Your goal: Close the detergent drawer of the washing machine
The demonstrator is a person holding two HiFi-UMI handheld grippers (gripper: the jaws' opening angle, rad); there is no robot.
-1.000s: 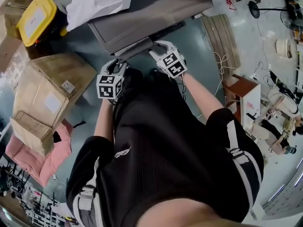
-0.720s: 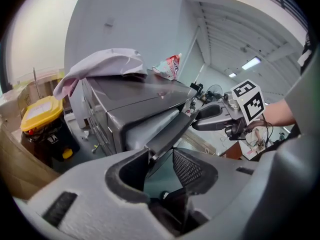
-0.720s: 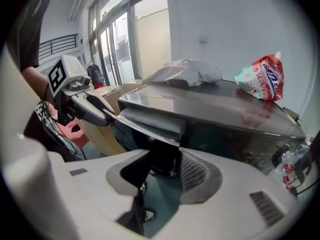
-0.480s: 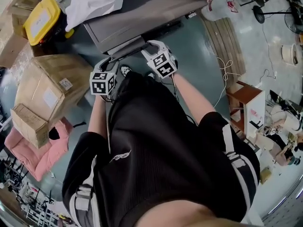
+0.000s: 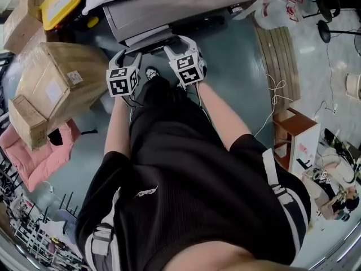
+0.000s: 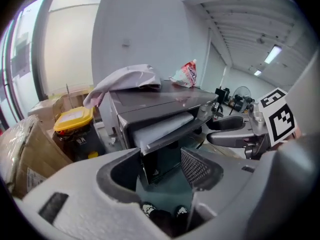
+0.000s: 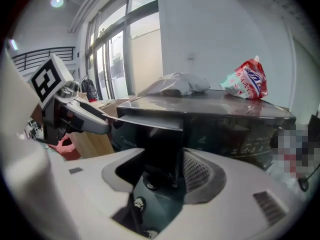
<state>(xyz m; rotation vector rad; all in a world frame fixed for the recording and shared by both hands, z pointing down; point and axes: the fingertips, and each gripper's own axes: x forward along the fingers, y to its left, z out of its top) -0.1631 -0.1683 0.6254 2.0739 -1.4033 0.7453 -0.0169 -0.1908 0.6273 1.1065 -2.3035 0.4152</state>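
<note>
The grey washing machine [image 5: 169, 10] stands at the top of the head view. Its detergent drawer [image 5: 148, 37] sticks out of the front, and it also shows as a pale tray in the left gripper view [image 6: 162, 128]. My left gripper [image 5: 128, 56] hangs just in front of the drawer's left end and my right gripper [image 5: 179, 43] by its right end. Both jaws have just been opening. In the gripper views the left gripper [image 6: 160, 166] and the right gripper [image 7: 162, 176] stand open with nothing between their pads.
Cardboard boxes [image 5: 53, 78] and a yellow-lidded bin [image 5: 62, 1] crowd the left side. A pink garment [image 5: 34, 157] lies on the floor. White cloth [image 7: 175, 84] and a red pouch [image 7: 247, 84] rest on the machine. A wooden pallet [image 5: 276, 49] lies at right.
Both pairs of jaws stand wider than before. The grippers have tipped a little and stayed in front of the drawer, which remains pulled out. The head view has shifted.
</note>
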